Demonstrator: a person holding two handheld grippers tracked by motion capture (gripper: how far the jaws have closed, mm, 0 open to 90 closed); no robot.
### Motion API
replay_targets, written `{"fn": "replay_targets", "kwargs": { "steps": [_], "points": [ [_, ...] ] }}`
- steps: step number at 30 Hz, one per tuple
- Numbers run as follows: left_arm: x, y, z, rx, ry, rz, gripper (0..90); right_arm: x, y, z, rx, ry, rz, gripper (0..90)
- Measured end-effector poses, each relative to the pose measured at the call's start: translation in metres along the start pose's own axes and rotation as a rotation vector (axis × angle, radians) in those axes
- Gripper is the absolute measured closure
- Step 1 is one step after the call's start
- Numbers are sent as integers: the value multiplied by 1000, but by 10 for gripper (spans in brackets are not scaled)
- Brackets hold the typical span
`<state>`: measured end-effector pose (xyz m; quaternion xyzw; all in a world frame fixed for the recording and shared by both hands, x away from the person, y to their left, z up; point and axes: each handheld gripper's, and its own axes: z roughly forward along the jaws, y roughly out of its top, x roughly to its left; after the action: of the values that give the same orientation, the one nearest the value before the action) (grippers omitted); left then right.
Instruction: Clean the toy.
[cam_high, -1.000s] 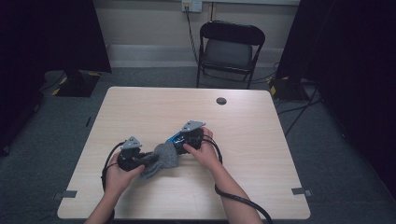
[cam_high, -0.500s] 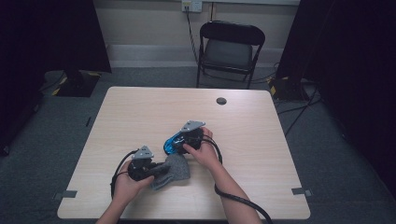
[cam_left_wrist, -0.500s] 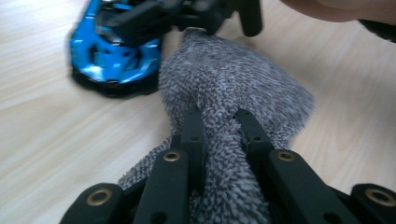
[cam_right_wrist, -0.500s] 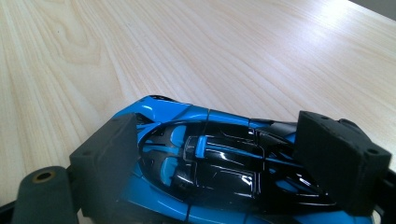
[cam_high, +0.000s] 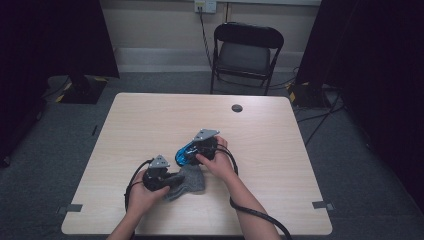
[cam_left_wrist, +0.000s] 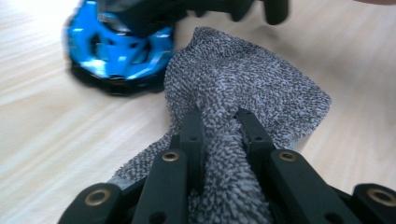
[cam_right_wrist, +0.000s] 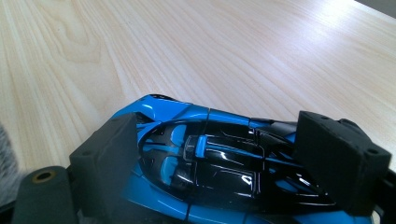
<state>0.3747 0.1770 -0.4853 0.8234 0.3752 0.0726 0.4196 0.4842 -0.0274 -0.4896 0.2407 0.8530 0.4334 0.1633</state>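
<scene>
A blue and black toy car (cam_high: 183, 154) rests on the wooden table (cam_high: 150, 120), with my right gripper (cam_high: 194, 150) shut on its sides. From the right gripper view, the car (cam_right_wrist: 205, 158) sits clamped between the two black pads of the right gripper (cam_right_wrist: 219, 142). A grey fuzzy cloth (cam_high: 192, 181) lies bunched just in front of the car. My left gripper (cam_high: 176, 179) is shut on a fold of it. In the left gripper view, the cloth (cam_left_wrist: 252, 84) is pinched in the left gripper (cam_left_wrist: 219, 119), and its far edge touches the car (cam_left_wrist: 116, 51).
A black round grommet (cam_high: 236, 108) sits in the tabletop at the far side. A black folding chair (cam_high: 246, 50) stands beyond the table. Cables trail from both grippers toward the near edge.
My left gripper has moved right and toward the near edge, dragging the grey cloth with it. More of the blue car shows now. The right gripper has stayed put.
</scene>
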Motion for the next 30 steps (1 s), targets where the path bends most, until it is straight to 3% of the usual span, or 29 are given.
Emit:
{"fn": "replay_targets", "kwargs": {
  "steps": [11,30],
  "points": [
    [14,-3,-8,2,60,-5,751,0,0,0,3,2,-4,137],
    [39,-7,-22,-3,138,-65,752,-1,0,0,1,2,-3,136]
  ]
}}
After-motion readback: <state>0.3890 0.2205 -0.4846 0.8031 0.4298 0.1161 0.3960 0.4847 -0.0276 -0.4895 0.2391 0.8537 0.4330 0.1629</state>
